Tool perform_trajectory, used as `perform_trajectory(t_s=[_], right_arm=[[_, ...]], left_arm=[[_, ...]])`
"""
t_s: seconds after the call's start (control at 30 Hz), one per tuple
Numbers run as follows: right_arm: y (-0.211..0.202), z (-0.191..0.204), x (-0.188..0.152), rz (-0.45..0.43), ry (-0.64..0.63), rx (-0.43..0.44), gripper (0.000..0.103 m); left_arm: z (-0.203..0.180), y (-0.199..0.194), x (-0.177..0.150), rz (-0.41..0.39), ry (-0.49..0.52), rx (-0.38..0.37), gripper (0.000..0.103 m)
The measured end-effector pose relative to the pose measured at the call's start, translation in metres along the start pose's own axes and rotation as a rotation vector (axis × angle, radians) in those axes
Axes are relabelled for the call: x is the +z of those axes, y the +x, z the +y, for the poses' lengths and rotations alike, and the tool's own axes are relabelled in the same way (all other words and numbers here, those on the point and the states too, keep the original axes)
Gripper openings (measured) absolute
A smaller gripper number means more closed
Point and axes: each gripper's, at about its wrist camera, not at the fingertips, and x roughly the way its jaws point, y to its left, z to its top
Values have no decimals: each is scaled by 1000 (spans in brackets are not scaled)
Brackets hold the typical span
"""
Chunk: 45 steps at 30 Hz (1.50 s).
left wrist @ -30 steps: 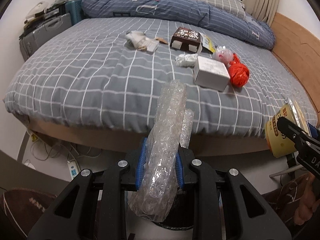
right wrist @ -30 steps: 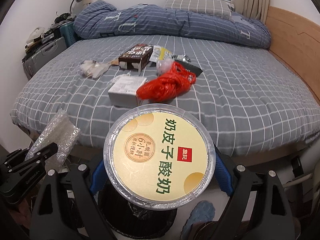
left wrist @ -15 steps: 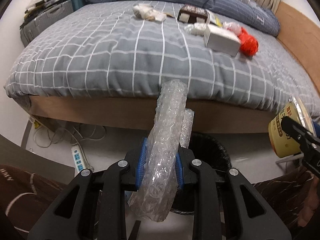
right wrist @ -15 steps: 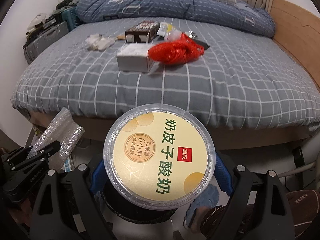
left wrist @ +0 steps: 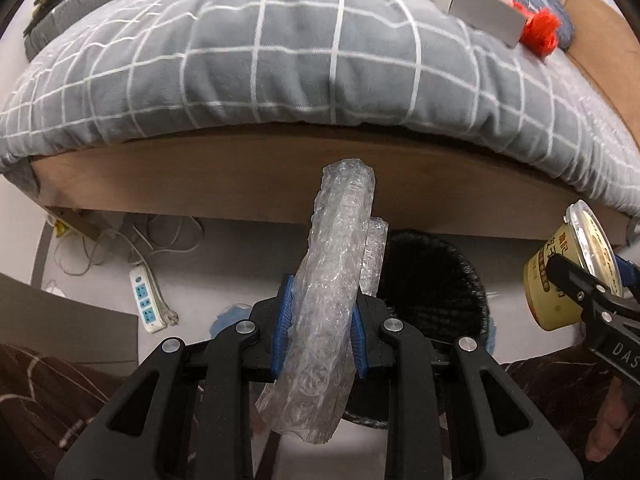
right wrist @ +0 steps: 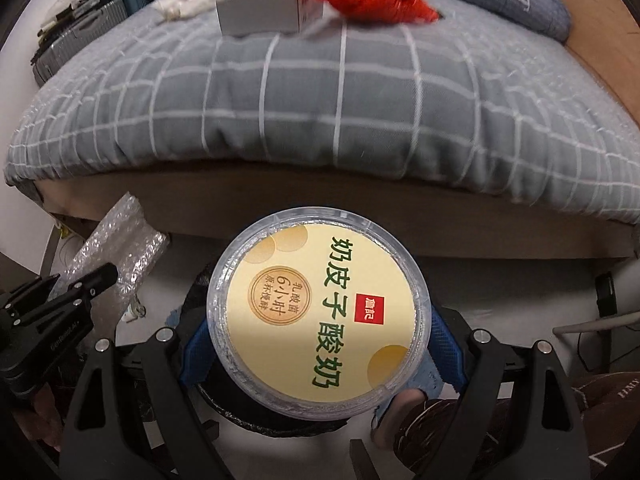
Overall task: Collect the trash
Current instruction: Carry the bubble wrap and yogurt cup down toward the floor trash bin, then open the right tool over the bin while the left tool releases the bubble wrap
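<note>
Bubble wrap roll (left wrist: 336, 300) pinched tight in left gripper (left wrist: 320, 330), yogurt tub (right wrist: 316, 316) clamped wide in right gripper (right wrist: 320, 354), both hovering over black trash bin (left wrist: 436, 280) beside bed (left wrist: 280, 60).

A clear bubble-wrap roll (left wrist: 336, 300) stands nearly upright, pinched at mid-length between the blue pads of the left hand-held gripper (left wrist: 320, 330), its top leaning slightly right. A round yogurt tub (right wrist: 318, 314) with a clear lid and cream label in green lettering fills the wide-set jaws of the right hand-held gripper (right wrist: 320, 354), lid facing the camera. A black-lined trash bin (left wrist: 432, 280) sits on the floor directly beneath both.
</note>
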Motion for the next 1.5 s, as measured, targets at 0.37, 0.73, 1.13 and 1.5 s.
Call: perform_trajectory(t_s=[0.37, 0.73, 1.13, 1.5], right_arm=[[41, 25, -1, 76, -50, 24, 83], [52, 52, -5, 82, -116, 69, 85], [62, 8, -12, 98, -29, 16, 95], [50, -48, -14, 72, 60, -53, 95]], left_arm=[[12, 20, 0, 39, -35, -10, 25], [25, 21, -2, 51, -67, 0, 25], [-8, 37, -1, 81, -8, -46, 25], [-68, 47, -2, 107, 81, -105, 25]])
